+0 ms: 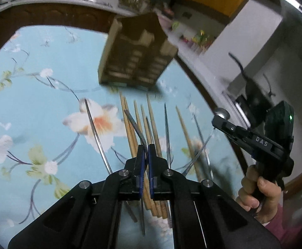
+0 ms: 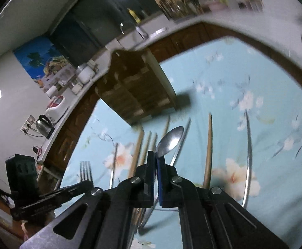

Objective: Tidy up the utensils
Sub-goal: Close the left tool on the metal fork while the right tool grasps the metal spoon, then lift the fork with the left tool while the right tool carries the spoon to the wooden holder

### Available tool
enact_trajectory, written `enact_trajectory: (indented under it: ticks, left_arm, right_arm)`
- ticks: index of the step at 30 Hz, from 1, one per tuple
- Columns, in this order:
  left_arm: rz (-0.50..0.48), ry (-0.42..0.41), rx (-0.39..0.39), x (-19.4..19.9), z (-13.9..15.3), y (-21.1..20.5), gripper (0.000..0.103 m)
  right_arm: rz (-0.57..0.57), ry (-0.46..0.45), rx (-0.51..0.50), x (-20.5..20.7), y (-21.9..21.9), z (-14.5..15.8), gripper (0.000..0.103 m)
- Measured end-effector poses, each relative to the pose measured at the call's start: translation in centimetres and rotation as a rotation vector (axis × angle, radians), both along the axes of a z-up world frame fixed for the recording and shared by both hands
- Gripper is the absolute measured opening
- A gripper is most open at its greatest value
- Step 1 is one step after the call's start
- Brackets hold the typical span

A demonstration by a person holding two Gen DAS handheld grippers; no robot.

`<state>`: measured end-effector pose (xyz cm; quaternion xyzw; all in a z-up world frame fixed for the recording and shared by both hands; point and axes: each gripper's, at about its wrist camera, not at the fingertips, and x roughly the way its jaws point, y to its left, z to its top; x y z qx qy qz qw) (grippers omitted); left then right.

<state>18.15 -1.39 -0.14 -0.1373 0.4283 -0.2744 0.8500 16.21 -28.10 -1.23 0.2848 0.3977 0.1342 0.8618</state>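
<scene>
Fork: the fork [image 1: 137, 133] is clamped by its handle in the left gripper [image 1: 146, 155]; its long axis runs away from the gripper toward the wooden holder, tines foremost and lifted off the cloth; in the right wrist view the tines [image 2: 85, 171] stand upright past the gripper's tip
Spoon: the spoon [image 2: 170, 141] sits pinched in the right gripper [image 2: 155, 162], bowl up and ahead, handle running back between the pads; from the left wrist view its bowl [image 1: 222, 113] pokes out beyond the gripper's end
Left tool: clenched on the fork, pads tight against the handle
Right tool: clenched on the spoon; a hand [image 1: 259, 188] grips its handle
Chopsticks: wooden chopsticks [image 1: 151, 120] lie on the table roughly parallel, tips toward the holder; metal chopsticks [image 1: 98, 134] lie among and beside them, one well to the left
Holder: a wooden utensil holder [image 1: 137, 51] stands at the far side, blurred; its compartments cannot be told apart
Table: a light blue flowered tablecloth [image 1: 36, 103] covers it
</scene>
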Motion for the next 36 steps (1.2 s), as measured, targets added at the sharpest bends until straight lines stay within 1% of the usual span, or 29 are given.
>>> enact_trajectory:
  ticks: [5, 9, 13, 21, 25, 29, 32, 34, 36]
  left_arm:
    - [0.026, -0.044, -0.039, 0.0, 2.0, 1.2, 0.002]
    - [0.046, -0.1, -0.032, 0.0, 3.4, 1.5, 0.002]
    - [0.056, -0.115, -0.045, 0.2, 4.0, 1.8, 0.002]
    - [0.079, -0.143, -0.046, 1.1, 5.0, 1.9, 0.002]
    - [0.096, -0.168, -0.051, 2.0, 6.1, 2.1, 0.002]
    - [0.114, -0.222, -0.052, 3.9, 8.3, 1.8, 0.002]
    - [0.134, -0.269, -0.067, 5.9, 10.4, 1.6, 0.002]
    - [0.145, -0.306, -0.089, 7.2, 11.8, 1.5, 0.002]
    - [0.158, -0.349, -0.095, 8.7, 13.1, 1.2, 0.002]
  right_arm:
    - [-0.003, -0.071, -0.05, 0.0, 0.3, 2.9, 0.002]
    - [-0.009, -0.122, -0.08, 0.1, 0.6, 4.5, 0.002]
    - [-0.017, -0.145, -0.104, 0.3, 0.7, 5.1, 0.002]
    - [-0.031, -0.163, -0.136, 1.0, 0.8, 5.4, 0.002]
    - [-0.044, -0.195, -0.169, 1.6, 1.0, 6.2, 0.002]
    - [-0.06, -0.247, -0.2, 3.5, 0.8, 7.8, 0.002]
    - [-0.084, -0.297, -0.226, 5.5, 0.5, 9.2, 0.002]
    - [-0.112, -0.334, -0.218, 7.1, 0.1, 10.3, 0.002]
    - [-0.135, -0.364, -0.225, 8.8, -0.1, 11.3, 0.002]
